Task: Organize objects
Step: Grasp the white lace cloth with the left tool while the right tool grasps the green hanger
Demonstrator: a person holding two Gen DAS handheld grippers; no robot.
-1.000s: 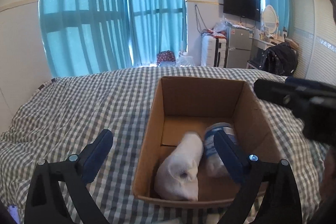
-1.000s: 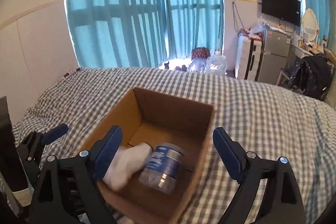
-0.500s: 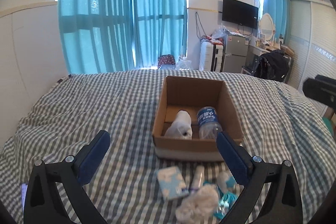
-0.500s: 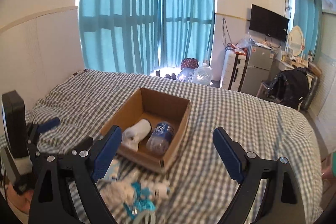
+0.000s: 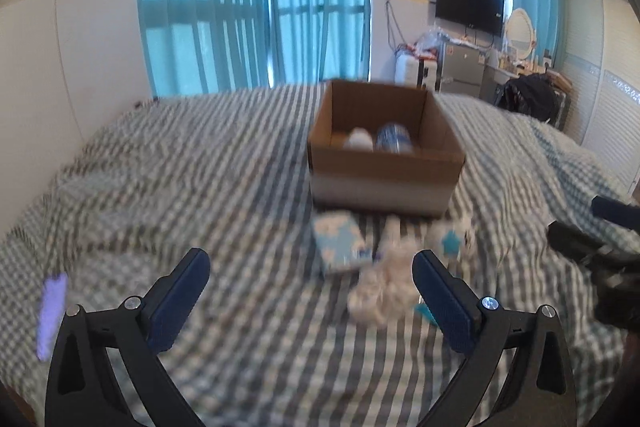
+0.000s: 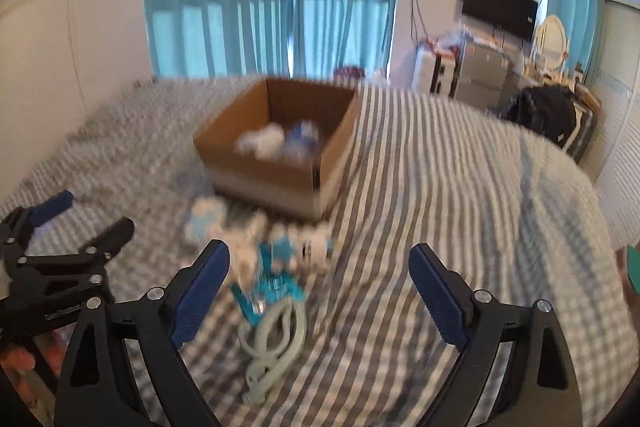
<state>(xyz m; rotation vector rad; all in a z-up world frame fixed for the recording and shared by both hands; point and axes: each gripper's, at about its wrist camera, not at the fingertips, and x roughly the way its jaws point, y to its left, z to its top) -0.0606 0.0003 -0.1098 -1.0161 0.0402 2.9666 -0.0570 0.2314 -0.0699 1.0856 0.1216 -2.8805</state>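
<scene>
An open cardboard box [image 5: 384, 171] [image 6: 276, 167] stands on the checked bed and holds a white rolled cloth [image 5: 359, 139] and a plastic bottle [image 5: 394, 137]. In front of it lie a blue-white packet [image 5: 340, 241], a white fluffy item [image 5: 380, 287], a teal item [image 6: 272, 283] and a pale looped cord [image 6: 272, 339]. My left gripper [image 5: 310, 291] is open and empty, just short of the pile. My right gripper [image 6: 320, 291] is open and empty above the pile. Both views are motion-blurred.
A purple item [image 5: 50, 311] lies on the bed at the far left. The checked bedspread [image 6: 460, 207] stretches right of the box. Curtains, a TV, a small fridge and a black bag stand beyond the bed. The wall runs along the left.
Both grippers have pulled back from over the box and dropped lower toward the bed. The loose pile in front of the box has come into view. Both stay open.
</scene>
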